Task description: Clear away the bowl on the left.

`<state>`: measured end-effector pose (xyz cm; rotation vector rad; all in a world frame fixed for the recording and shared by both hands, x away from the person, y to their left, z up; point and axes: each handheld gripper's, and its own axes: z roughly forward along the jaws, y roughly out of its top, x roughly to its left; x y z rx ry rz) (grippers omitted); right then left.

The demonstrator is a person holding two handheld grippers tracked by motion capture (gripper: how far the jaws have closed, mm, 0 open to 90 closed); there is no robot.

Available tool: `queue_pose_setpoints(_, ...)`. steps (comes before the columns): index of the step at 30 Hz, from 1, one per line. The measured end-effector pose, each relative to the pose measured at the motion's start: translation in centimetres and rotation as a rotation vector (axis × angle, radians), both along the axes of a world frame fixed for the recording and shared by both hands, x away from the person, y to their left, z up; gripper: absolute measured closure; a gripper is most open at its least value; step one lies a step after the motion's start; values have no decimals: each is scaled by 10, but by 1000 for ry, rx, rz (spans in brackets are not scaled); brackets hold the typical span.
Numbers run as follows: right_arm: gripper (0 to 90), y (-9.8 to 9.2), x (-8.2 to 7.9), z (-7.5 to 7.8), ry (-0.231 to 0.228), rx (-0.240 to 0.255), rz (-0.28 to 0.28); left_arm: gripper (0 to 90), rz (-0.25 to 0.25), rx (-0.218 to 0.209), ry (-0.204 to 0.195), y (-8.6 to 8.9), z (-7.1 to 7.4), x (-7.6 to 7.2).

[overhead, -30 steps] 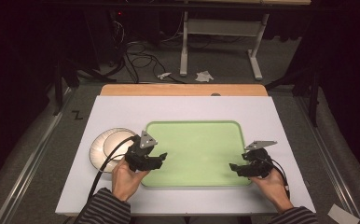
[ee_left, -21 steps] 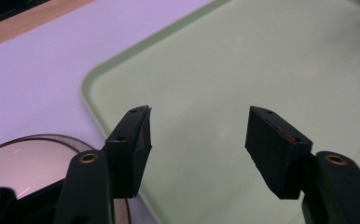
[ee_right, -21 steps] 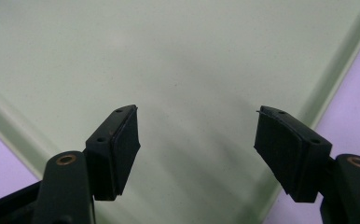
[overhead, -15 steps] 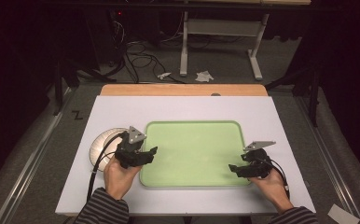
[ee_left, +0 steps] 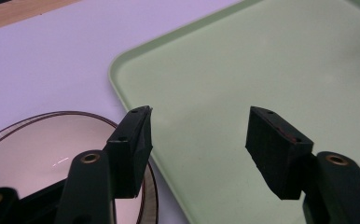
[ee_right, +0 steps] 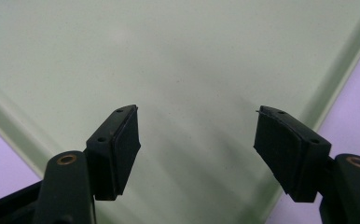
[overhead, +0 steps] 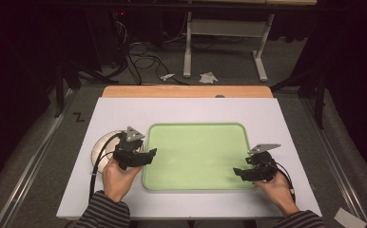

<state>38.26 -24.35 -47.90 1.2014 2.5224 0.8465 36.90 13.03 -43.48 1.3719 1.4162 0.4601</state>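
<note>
Left gripper (overhead: 149,153), jaws apart and empty, has slid off the tray (overhead: 196,183) toward the plate (overhead: 101,145), probably its pick.

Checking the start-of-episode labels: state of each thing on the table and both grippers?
left gripper: open, nothing between the jaws, at the tray's left edge
right gripper: open, nothing between the jaws, over the tray's near right corner
tray: flat on the table, nothing on it
plate: lying left of the tray, nothing on the visible part, partly hidden by the left gripper
</note>
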Motion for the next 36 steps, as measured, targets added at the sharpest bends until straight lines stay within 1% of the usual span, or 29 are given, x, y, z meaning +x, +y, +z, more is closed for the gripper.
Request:
queue_pose_setpoints(2,322,0,0,0,-2,-2,4,406,3,-10,4,2,1,0)
queue_pose_setpoints(5,322,0,0,0,0,-1,6,402,-1,-10,18,6,2,1)
queue_pose_setpoints(11,322,1,1,-1,3,-6,12,399,9,-17,23,12,3,3)
queue_pose_setpoints(16,322,1,0,-1,4,-7,13,386,34,-33,34,19,4,6)
queue_pose_setpoints(20,321,1,0,-1,4,-7,17,379,57,-49,58,29,4,9)
queue_pose_setpoints(21,321,1,0,-1,5,-5,12,378,57,-49,58,29,4,9)
queue_pose_setpoints(22,321,1,0,-1,5,-5,12,378,70,-56,64,32,3,11)
queue_pose_setpoints(25,321,1,1,-2,5,-6,14,371,92,-50,73,40,2,13)
queue_pose_setpoints(28,321,2,0,-2,10,-6,21,365,106,-52,76,44,2,14)
queue_pose_setpoints(29,321,2,0,-2,12,-7,15,363,114,-46,79,46,1,15)
queue_pose_setpoints(33,321,2,0,-2,10,-7,18,352,131,-45,86,49,-1,17)
queue_pose_setpoints(36,321,2,0,-2,10,-12,21,346,146,-27,100,53,-4,20)
